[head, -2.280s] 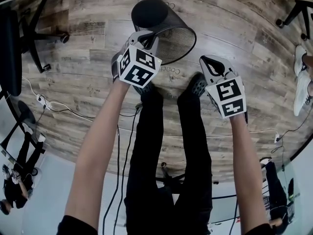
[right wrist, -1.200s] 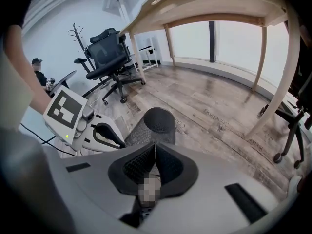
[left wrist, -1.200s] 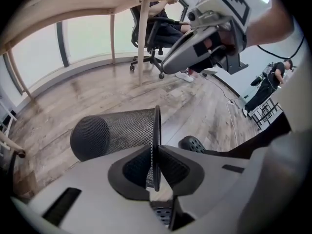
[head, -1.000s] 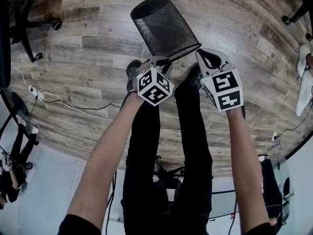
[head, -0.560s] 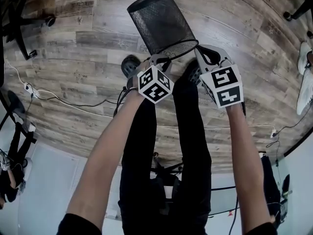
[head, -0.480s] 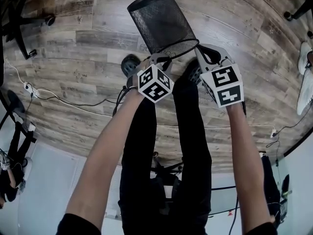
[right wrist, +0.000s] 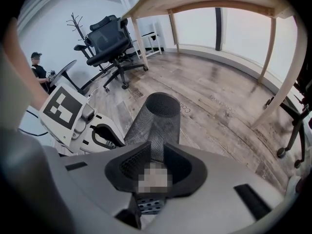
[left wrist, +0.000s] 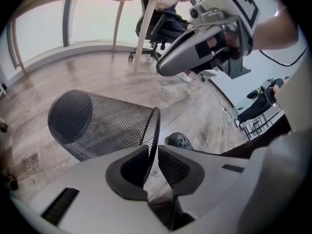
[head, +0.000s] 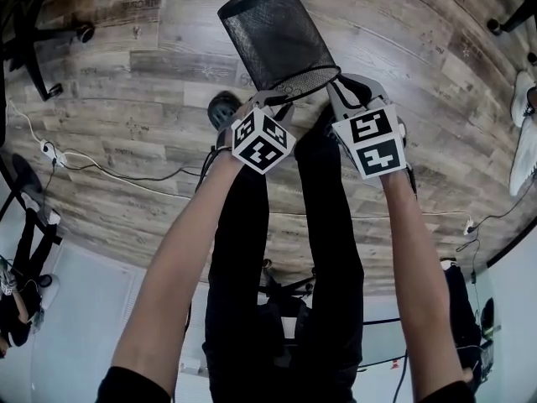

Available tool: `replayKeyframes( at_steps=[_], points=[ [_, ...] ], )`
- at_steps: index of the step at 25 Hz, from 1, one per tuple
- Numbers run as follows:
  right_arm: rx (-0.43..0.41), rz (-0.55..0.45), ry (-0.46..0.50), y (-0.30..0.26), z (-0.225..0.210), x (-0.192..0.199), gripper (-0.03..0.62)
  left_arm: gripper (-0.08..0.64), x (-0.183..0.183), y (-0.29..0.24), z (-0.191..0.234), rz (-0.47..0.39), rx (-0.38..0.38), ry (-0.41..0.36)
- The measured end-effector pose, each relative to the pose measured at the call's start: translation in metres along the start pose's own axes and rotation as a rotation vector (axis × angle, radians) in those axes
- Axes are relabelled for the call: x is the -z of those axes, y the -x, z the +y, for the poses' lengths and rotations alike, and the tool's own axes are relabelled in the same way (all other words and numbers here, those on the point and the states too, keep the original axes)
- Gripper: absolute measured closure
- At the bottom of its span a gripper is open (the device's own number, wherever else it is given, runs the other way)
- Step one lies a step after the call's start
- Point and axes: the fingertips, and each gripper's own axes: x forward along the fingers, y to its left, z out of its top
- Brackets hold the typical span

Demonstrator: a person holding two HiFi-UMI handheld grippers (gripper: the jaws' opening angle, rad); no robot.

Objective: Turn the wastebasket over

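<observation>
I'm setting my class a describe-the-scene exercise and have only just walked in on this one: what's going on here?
A person holds a gripper in each hand and is handling a black mesh wastebasket above a wooden floor. The left gripper is clamped on its rim. The right gripper is clamped on the mesh wall at the other side of the mouth. The basket is tipped on its side, mouth toward the person and closed base pointing away, so it is neither upright nor upside down.

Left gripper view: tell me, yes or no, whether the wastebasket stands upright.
No, the wastebasket is tipped sideways, its closed bottom pointing left and its open rim pointing right.
</observation>
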Motion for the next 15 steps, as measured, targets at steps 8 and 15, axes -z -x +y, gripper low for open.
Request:
replayKeyframes(
  at_steps=[8,15],
  points=[
    [-0.039,0.056,-0.109,-0.035,0.009,0.021,0.285,0.502,0.004,0.001,0.000,-0.017,-0.003,0.005],
    [-0.024,0.101,-0.095,-0.068,0.014,0.024,0.261,0.502,0.007,0.003,0.001,-0.044,0.016,-0.004]
  ],
)
